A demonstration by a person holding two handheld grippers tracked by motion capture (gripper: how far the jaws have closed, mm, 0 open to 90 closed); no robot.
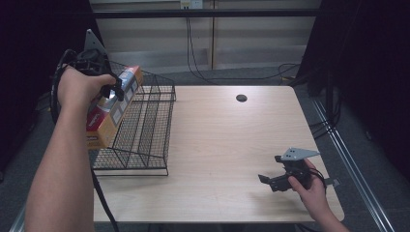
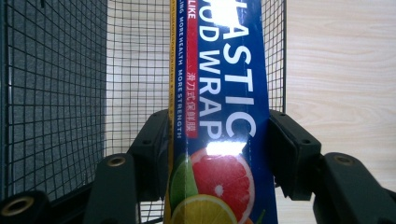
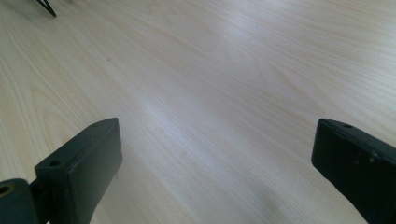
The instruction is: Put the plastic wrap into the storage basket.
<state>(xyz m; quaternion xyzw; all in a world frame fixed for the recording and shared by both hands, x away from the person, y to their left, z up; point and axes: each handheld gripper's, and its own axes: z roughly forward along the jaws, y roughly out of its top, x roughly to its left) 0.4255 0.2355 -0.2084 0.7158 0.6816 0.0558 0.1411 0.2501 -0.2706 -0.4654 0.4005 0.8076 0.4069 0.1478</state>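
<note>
Overhead, a person's left hand [image 1: 80, 87] raises the left gripper [image 1: 113, 92] at the table's nine o'clock edge, its two black jaws clamped on the narrow sides of a long cardboard box of plastic wrap [image 1: 113, 108]. Glossy blue print, white lettering and a picture of cut citrus cover the box [image 2: 219, 116] in the left gripper view, with glare on its face. It hangs tilted over a black wire-mesh rack [image 1: 145, 128], a stepped basket of thin grid panels standing on the table's left side; whether box and rack touch cannot be told.

At about four o'clock, the right hand [image 1: 314, 186] holds the right gripper [image 1: 270, 181] low over the table [image 1: 227, 145], jaws spread wide with nothing between them, a grey triangular plate on top. The right gripper view shows bare pale woodgrain, smooth and faintly shiny, between the blocky jaws.

A small dark round cap [image 1: 241, 98] sits near twelve o'clock. Beyond lie grey carpet, trailing black cables and dark curtains on both sides.
</note>
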